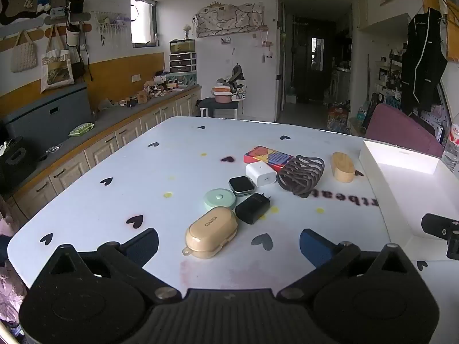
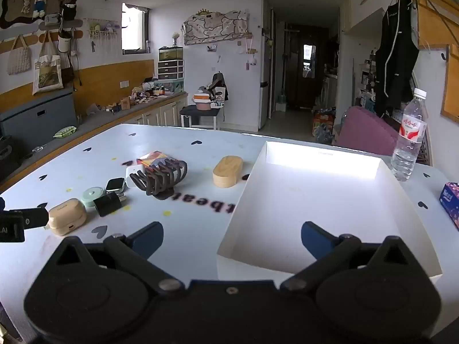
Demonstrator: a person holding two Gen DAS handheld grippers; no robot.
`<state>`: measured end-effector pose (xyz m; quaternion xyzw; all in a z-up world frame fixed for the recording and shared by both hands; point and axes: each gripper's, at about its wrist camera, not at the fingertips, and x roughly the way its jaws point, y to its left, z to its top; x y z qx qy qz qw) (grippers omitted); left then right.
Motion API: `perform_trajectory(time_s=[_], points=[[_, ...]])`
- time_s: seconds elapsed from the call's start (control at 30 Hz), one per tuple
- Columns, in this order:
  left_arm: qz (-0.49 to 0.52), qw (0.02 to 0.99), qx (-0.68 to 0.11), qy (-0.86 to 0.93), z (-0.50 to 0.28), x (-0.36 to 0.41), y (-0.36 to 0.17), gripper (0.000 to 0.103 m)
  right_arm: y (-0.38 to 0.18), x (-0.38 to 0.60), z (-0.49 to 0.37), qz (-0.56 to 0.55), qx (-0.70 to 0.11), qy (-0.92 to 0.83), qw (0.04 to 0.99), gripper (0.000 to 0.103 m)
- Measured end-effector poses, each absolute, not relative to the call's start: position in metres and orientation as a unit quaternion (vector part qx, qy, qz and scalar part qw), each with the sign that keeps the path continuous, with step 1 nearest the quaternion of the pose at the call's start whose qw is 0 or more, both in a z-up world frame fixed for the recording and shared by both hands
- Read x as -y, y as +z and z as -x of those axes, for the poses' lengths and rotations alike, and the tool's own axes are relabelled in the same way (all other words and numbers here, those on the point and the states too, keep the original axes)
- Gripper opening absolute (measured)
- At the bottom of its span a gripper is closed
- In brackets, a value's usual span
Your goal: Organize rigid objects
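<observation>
Left gripper (image 1: 228,243), jaws spread and empty, faces the beige earbud case (image 1: 211,231). Right gripper (image 2: 231,239), likewise released, hangs over the empty white tray (image 2: 315,159), the likely destination for the scattered items.

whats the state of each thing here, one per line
left tongs: open, empty
right tongs: open, empty
white tray: empty, on the table
earbud case: lid closed
wooden box: closed
hair claw: closed, lying on its side
water bottle: upright, capped
smartwatch: screen dark
black charger: unplugged, lying flat
</observation>
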<state>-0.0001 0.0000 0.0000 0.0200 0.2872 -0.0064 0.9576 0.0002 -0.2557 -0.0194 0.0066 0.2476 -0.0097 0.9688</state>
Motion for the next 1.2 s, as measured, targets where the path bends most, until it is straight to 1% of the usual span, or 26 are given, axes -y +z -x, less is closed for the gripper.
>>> perform_trajectory(time_s=[1.2], points=[[-0.019,0.957,-0.288,-0.006,0.0001,0.0001,-0.0001,0.103,-0.0198,0.2547,-0.0034,-0.007,-0.252,-0.007,0.968,0.103]])
